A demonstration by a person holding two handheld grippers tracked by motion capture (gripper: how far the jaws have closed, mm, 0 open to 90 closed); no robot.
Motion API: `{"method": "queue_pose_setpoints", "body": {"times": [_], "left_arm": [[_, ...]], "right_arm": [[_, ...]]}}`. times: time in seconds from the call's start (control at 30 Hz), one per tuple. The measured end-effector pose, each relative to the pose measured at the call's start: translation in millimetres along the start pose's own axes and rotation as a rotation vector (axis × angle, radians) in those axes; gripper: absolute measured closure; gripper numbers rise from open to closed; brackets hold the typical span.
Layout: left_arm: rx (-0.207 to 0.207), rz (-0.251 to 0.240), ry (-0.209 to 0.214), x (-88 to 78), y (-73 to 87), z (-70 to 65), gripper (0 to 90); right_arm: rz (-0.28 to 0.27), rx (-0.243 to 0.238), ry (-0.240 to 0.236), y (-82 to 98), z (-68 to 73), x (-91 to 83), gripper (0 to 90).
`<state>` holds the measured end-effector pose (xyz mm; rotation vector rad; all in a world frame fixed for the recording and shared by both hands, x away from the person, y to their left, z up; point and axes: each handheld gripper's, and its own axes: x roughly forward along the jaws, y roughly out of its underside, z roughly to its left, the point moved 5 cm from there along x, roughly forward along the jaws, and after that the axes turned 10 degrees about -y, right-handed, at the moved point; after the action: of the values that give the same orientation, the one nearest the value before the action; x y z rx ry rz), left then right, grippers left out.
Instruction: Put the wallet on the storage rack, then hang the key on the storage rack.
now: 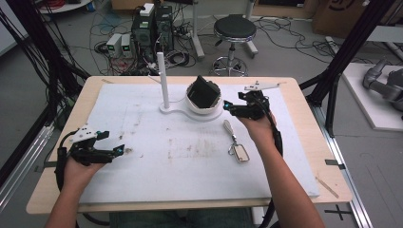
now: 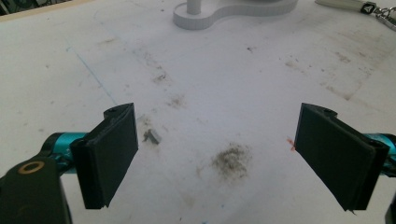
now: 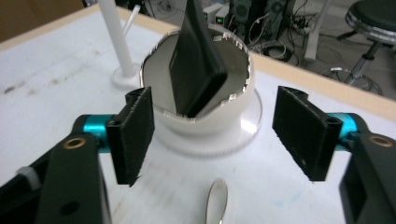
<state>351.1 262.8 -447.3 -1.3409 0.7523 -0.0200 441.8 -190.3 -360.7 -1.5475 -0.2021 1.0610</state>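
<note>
The wallet (image 1: 204,92) stands tilted in the white cup (image 1: 205,107) at the far middle, so its placing is judged done. The right gripper (image 1: 227,106) is held just right of the cup, jaws spread and empty. Next, the key fob (image 1: 239,152) just nearer likely needs grasping. The left gripper (image 1: 119,150) is held spread, near left

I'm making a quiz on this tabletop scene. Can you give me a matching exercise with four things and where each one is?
Things:
1. black wallet
2. key fob
3. white post
4. left gripper

Places:
A. lying flat on the mat beside the person's right hand
B. standing tilted in the white cup
C. at the mat's left edge, jaws open
D. upright, left of the cup

Pairs: 1-B, 2-A, 3-D, 4-C
</note>
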Motion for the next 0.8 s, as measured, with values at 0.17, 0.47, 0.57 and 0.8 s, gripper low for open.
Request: {"method": "queue_pose_setpoints", "body": {"times": [0.17,0.47,0.57,0.8], "left_arm": [[0.015,0.008,0.014,9.9,-4.4,-5.1,13.6],[0.010,-0.007,0.009,8.3,-6.9,-4.9,13.6],[0.011,-0.010,0.009,7.3,-7.4,-4.6,13.6],[0.012,-0.010,0.007,4.2,-5.0,-3.9,13.6]], "right_arm": [[0.006,0.001,0.000,24.5,4.8,-9.2,24.5],[0.034,0.046,0.007,64.6,2.0,-16.4,21.9],[0.040,0.050,0.008,69.0,2.1,-15.9,21.9],[0.087,0.055,0.015,81.5,4.1,-7.4,21.9]]}}
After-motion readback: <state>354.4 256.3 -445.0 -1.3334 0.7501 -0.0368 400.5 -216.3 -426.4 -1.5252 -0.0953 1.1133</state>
